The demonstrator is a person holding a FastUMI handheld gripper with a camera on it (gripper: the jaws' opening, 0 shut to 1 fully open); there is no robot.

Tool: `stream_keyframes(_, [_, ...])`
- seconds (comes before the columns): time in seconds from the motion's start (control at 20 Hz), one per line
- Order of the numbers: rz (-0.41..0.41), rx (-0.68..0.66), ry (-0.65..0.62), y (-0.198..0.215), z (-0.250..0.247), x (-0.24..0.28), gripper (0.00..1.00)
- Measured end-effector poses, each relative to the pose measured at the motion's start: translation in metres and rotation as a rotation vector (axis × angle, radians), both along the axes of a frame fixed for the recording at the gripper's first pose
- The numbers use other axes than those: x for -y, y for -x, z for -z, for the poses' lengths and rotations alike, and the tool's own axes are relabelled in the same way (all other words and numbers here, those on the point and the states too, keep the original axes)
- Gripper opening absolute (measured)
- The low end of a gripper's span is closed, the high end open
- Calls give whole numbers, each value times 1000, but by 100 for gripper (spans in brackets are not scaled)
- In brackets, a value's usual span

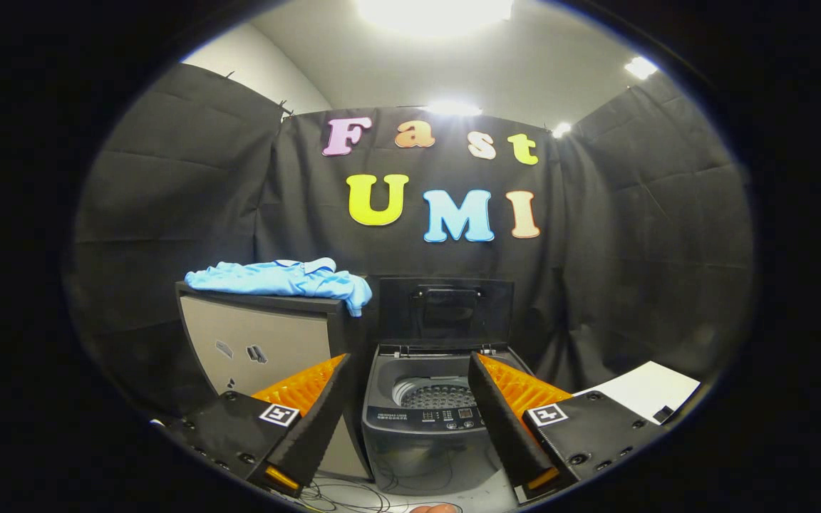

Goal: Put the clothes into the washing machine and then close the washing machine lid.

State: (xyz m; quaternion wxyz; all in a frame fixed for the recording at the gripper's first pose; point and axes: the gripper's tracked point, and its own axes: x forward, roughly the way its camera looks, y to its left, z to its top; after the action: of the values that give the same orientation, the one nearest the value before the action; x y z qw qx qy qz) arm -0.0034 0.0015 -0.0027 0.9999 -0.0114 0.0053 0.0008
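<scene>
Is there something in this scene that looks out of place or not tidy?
Only small things. The blue garment lies crumpled on the cabinet, one end hanging over its edge beside the washing machine. Loose cables trail on the floor. The lid stands open; the gripper is open and holds nothing.

Clothes (284,278) lie on a cabinet (261,342) left of the washing machine (425,420).

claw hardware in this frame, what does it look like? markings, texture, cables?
The claw has two wedge-shaped fingers with ribbed inner faces. Each sits on a dark block studded with screws and carrying a square black-and-white fiducial tag. Thin cables lie loose below.
</scene>
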Motion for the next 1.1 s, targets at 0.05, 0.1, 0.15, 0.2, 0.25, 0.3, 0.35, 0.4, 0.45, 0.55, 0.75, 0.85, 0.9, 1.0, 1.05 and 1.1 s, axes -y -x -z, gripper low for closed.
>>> stream_keyframes(0.05, [0,-1,0,0,0,0,100])
stream_keyframes(0.1, [-8,-7,-4,-2,2,-2,100])
stream_keyframes(0.15, [-12,-10,-7,-2,2,-3,100])
stream_keyframes(0.2, [-9,-10,-6,-2,1,-1,100])
stream_keyframes(0.25, [-9,-7,-4,-2,0,-1,100])
stream_keyframes(0.3, [-9,-4,-3,-2,-1,-2,100])
stream_keyframes(0.35, [-11,-5,-1,-1,-1,-3,100])
stream_keyframes(0.4, [-15,-9,-2,-2,2,-4,100])
stream_keyframes(0.45, [-18,-12,-5,-2,2,-4,100])
stream_keyframes(0.55, [-18,-21,-6,-1,4,-5,100])
stream_keyframes(0.75, [-27,-19,-7,-1,-1,-6,100])
stream_keyframes(0.85, [-57,-24,-10,-5,-7,-15,100])
stream_keyframes(0.9, [-70,-27,-5,-7,-11,-17,100])
stream_keyframes(1.0, [-97,-25,7,-14,-26,-23,100])
stream_keyframes(1.05, [-114,-37,10,-18,-32,-27,100])
stream_keyframes(1.1, [-136,-57,11,-22,-37,-33,100])
